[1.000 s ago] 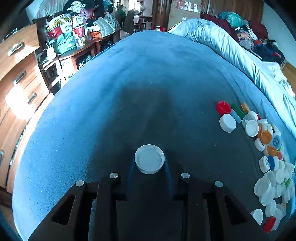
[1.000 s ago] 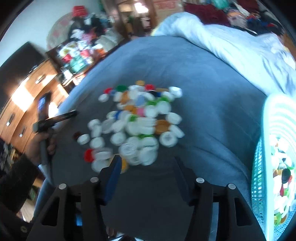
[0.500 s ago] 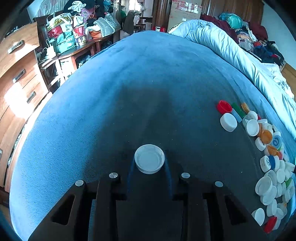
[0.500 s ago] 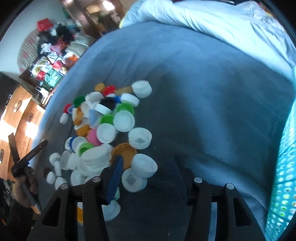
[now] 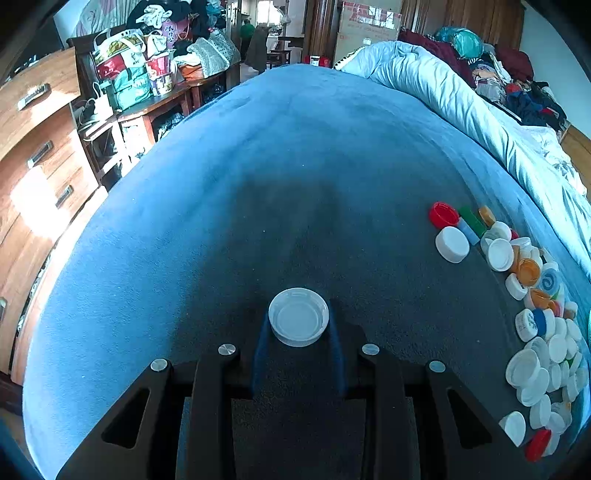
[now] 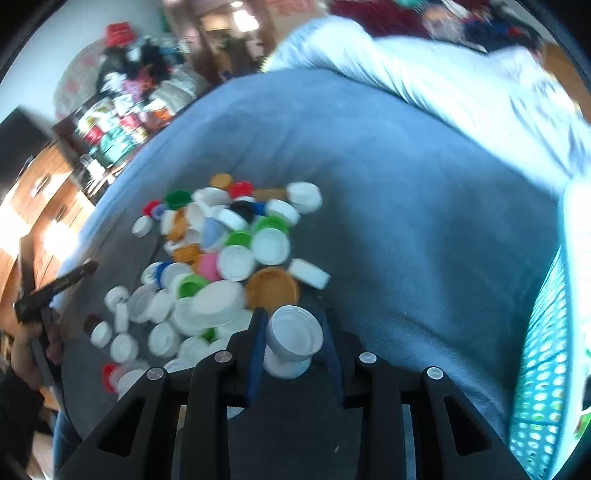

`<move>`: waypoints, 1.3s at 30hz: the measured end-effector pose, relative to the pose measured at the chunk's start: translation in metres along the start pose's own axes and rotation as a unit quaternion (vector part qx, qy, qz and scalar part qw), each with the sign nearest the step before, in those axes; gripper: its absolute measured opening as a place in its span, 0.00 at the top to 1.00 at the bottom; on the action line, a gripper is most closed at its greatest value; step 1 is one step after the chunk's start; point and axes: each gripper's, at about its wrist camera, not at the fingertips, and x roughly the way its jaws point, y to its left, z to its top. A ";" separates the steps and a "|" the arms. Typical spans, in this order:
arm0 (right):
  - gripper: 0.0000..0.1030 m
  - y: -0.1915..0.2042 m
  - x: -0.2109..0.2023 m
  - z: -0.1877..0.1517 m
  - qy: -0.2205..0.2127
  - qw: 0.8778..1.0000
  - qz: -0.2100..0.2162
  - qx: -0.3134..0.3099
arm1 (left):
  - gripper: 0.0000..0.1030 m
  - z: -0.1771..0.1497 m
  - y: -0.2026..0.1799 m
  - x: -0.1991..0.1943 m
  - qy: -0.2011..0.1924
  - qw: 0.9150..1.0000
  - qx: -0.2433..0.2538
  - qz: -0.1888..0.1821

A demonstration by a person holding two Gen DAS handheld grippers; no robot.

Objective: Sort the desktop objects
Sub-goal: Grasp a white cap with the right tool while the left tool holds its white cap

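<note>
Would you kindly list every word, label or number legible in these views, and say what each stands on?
"KFC", as far as it can be made out, on the red-and-white bag.
Red print on the cardboard box: too small to read.
Blue print on a white cap: too small to read.
Right wrist view: blurred, nothing legible.

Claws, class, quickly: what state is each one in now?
Left claw: closed on a white cap.
Right claw: has just been closing, gripping a white cap.
</note>
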 end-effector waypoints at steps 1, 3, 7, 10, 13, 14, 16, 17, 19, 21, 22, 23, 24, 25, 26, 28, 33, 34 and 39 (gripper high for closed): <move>0.69 0.004 -0.006 -0.001 -0.003 1.000 0.001 -0.006 | 0.76 -0.001 -0.001 -0.006 -0.006 1.000 0.001 -0.003; 0.69 0.009 -0.020 -0.003 -0.009 1.000 0.005 -0.015 | 0.76 -0.002 -0.003 -0.016 -0.014 1.000 -0.001 -0.011; 0.69 0.021 -0.044 -0.004 -0.022 0.999 0.014 -0.026 | 0.76 -0.002 -0.018 -0.051 -0.043 0.999 0.002 -0.027; 0.69 0.036 -0.065 -0.002 -0.041 0.998 0.013 -0.050 | 0.76 0.004 -0.036 -0.085 -0.068 0.997 0.015 -0.033; 0.69 0.049 -0.081 0.001 -0.057 0.996 0.011 -0.070 | 0.76 0.008 -0.060 -0.117 -0.093 0.994 0.035 -0.043; 0.68 0.053 -0.086 0.000 -0.063 0.995 0.010 -0.075 | 0.76 0.008 -0.068 -0.126 -0.098 0.993 0.041 -0.044; 0.68 0.058 -0.095 0.000 -0.075 0.994 0.008 -0.082 | 0.76 0.008 -0.080 -0.141 -0.105 0.992 0.045 -0.053; 0.68 0.059 -0.099 0.000 -0.080 0.993 0.007 -0.085 | 0.76 0.008 -0.085 -0.147 -0.108 0.991 0.045 -0.059; 0.68 0.061 -0.106 -0.001 -0.086 0.992 0.007 -0.088 | 0.76 0.007 -0.094 -0.157 -0.113 0.990 0.048 -0.069; 0.68 0.063 -0.115 -0.002 -0.095 0.991 0.007 -0.089 | 0.76 0.004 -0.102 -0.166 -0.117 0.989 0.048 -0.081; 0.68 0.063 -0.119 -0.002 -0.097 0.991 0.007 -0.089 | 0.76 0.003 -0.107 -0.170 -0.119 0.988 0.051 -0.087; 0.68 0.063 -0.121 -0.003 -0.099 0.991 0.008 -0.089 | 0.76 0.002 -0.113 -0.176 -0.123 0.987 0.057 -0.090; 0.68 0.063 -0.125 -0.003 -0.103 0.991 0.009 -0.088 | 0.76 0.000 -0.118 -0.181 -0.126 0.986 0.060 -0.092; 0.68 0.064 -0.128 -0.004 -0.105 0.990 0.010 -0.088 | 0.76 -0.001 -0.123 -0.185 -0.127 0.985 0.063 -0.098; 0.68 0.065 -0.132 -0.004 -0.109 0.990 0.012 -0.088 | 0.76 -0.002 -0.129 -0.188 -0.128 0.984 0.067 -0.104; 0.68 0.067 -0.137 -0.005 -0.114 0.989 0.014 -0.090 | 0.76 -0.005 -0.141 -0.194 -0.131 0.982 0.077 -0.109; 0.68 0.067 -0.149 -0.009 -0.125 0.988 0.015 -0.092 | 0.76 -0.011 -0.177 -0.208 -0.135 0.977 0.099 -0.131; 0.68 0.066 -0.151 -0.009 -0.128 0.988 0.015 -0.091 | 0.76 -0.012 -0.184 -0.210 -0.135 0.976 0.104 -0.133; 0.68 0.057 -0.165 -0.010 -0.140 0.986 0.008 -0.085 | 0.76 -0.017 -0.217 -0.218 -0.137 0.971 0.130 -0.148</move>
